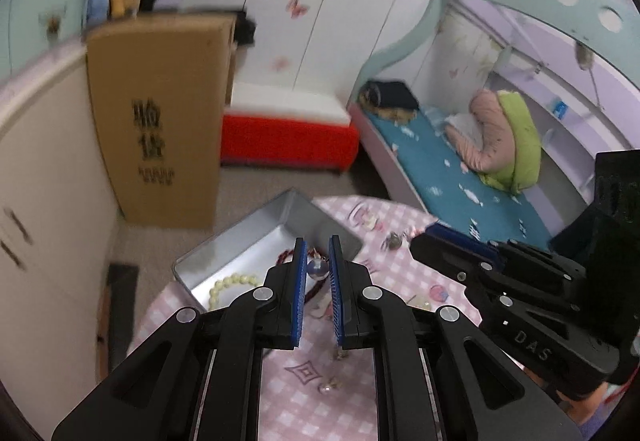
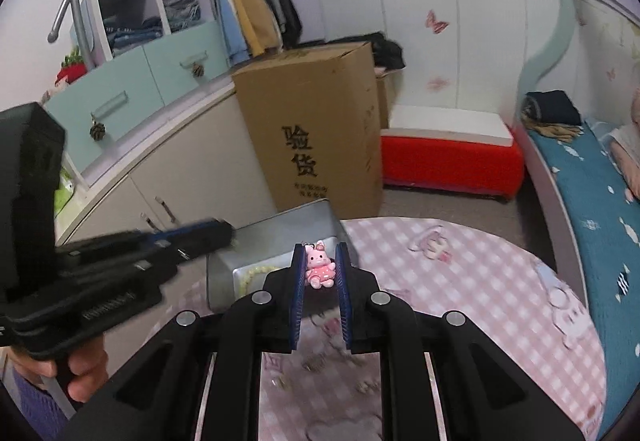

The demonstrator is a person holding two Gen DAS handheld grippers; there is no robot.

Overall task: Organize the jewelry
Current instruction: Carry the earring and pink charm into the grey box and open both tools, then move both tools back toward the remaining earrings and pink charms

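Note:
My left gripper (image 1: 318, 253) is shut on a purple glass bead (image 1: 317, 268), held over the edge of an open silver tin (image 1: 294, 219). The tin holds a cream bead bracelet (image 1: 230, 285) and a dark red braided cord (image 1: 286, 256). My right gripper (image 2: 320, 261) is shut on a pink bunny charm (image 2: 319, 268), held just over the tin's near wall (image 2: 304, 227); the cream bracelet (image 2: 254, 275) shows inside. A pearl earring (image 1: 330, 385) and small charms (image 1: 394, 241) lie on the pink checked tablecloth (image 1: 320, 401).
The right gripper's body (image 1: 500, 281) crosses the left wrist view on the right; the left gripper (image 2: 120, 257) crosses the right wrist view on the left. A tall cardboard box (image 2: 316, 133), red storage bench (image 2: 448, 157), cabinets (image 2: 168, 177) and bed (image 2: 592, 209) surround the round table.

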